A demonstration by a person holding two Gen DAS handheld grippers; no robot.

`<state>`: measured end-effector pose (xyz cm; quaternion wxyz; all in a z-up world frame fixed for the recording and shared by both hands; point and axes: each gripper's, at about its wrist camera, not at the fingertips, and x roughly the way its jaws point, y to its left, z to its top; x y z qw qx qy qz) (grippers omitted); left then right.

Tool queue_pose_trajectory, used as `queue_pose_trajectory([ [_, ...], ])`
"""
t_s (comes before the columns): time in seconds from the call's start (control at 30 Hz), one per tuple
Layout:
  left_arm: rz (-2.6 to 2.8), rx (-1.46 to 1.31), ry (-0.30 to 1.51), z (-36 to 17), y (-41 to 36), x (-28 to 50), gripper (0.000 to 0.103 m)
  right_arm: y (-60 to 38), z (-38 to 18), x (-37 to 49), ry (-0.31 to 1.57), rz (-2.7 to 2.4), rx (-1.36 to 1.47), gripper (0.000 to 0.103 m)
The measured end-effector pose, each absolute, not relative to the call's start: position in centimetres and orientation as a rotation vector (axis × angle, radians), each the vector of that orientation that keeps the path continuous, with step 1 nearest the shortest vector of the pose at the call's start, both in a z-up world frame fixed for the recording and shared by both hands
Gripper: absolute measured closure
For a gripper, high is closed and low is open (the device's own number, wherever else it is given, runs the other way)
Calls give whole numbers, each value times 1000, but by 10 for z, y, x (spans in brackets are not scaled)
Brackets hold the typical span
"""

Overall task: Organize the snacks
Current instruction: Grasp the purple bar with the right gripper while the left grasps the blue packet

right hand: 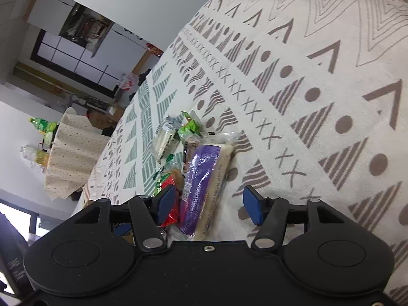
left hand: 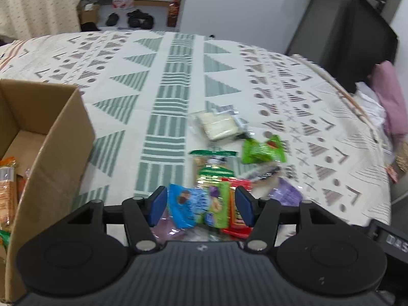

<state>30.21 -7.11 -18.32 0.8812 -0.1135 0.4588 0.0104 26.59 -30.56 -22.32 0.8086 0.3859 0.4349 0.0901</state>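
Observation:
A pile of snack packs lies on the patterned tablecloth [left hand: 178, 81]. In the left wrist view my left gripper [left hand: 201, 206] is open, its blue pads either side of a blue pack [left hand: 185, 207] and a green pack [left hand: 216, 204], with a red pack [left hand: 236, 219] beside them. A pale wafer pack [left hand: 219, 125] and a small green pack [left hand: 262, 149] lie farther off. In the right wrist view my right gripper [right hand: 209, 207] is open around a purple-wrapped pack [right hand: 201, 181]; a red pack [right hand: 169, 199] lies by the left pad.
An open cardboard box [left hand: 48, 158] with orange packs inside stands at the left. A chair with pink cloth [left hand: 387, 94] stands past the table's right edge. A second covered table with bottles [right hand: 68, 150] stands in the background.

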Motion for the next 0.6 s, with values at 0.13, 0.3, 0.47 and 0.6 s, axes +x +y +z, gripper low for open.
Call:
queue_pose_trajectory([
  [0.13,26,-261,995,-194,-68,309,45,-301,-228,272,944,220,827,45],
  [0.3,27,-243,1006,-203,-73,311,45,-295,-236,281,965,234,822,45],
  [0.47,28,-189,1000,-204,-79,311,61,-292,-240,286,967,248,828,44],
  [0.6,44,-197,999,-200,-76,310,65,-288,-243,294,961,253,824,44],
])
